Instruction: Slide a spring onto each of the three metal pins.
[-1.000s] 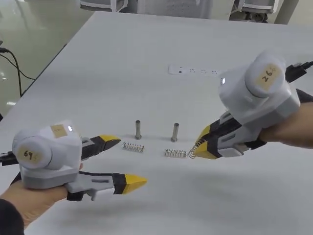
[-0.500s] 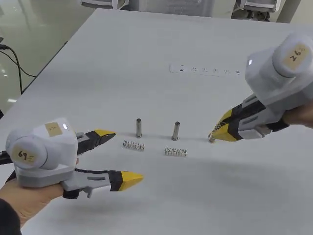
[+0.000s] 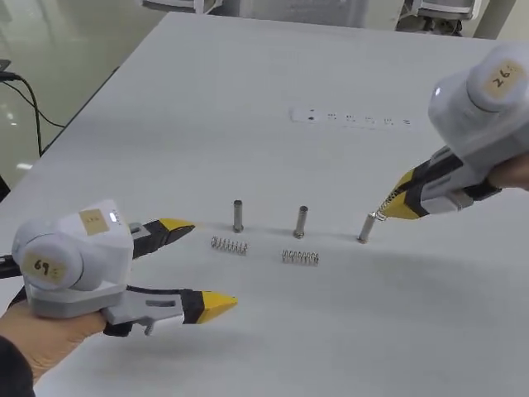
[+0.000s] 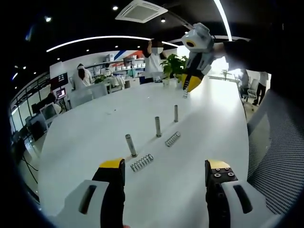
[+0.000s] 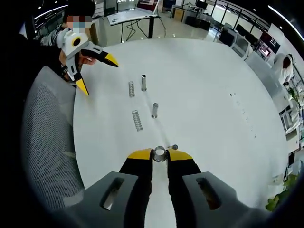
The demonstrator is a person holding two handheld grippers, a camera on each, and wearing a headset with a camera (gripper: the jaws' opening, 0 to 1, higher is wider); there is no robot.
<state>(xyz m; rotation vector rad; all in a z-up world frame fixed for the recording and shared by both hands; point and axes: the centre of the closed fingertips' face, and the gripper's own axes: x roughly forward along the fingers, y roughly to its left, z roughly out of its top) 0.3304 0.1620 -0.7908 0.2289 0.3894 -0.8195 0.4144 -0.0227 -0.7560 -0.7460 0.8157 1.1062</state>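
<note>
R gripper (image 3: 398, 207) is clamped on a spring (image 3: 380, 213), pinched at the yellow tips w/ most of its length hanging free below. Spring's low end sits right at the top of the R-most pin (image 3: 364, 229); can't tell if it's touching or already started over it. Pin stands upright on the table (image 3: 248, 99), but the spring's long axis is tilted, leaning up and to the R toward the tips, so the two aren't in line. In the R gripper view the spring shows end-on as a ring btwn the tips, w/ the pin top just beside it, not centred in the bore. I judge the next move needs the spring squared up over the pin, then straight down. L gripper (image 3: 200, 265) is spread wide, holding nothing, near the front L and well apart from this pin. Middle pin (image 3: 302, 222) and L pin (image 3: 238, 215) are bare, w/ one loose spring (image 3: 300, 257) and another loose spring (image 3: 229, 245) lying flat just in front of them.
</note>
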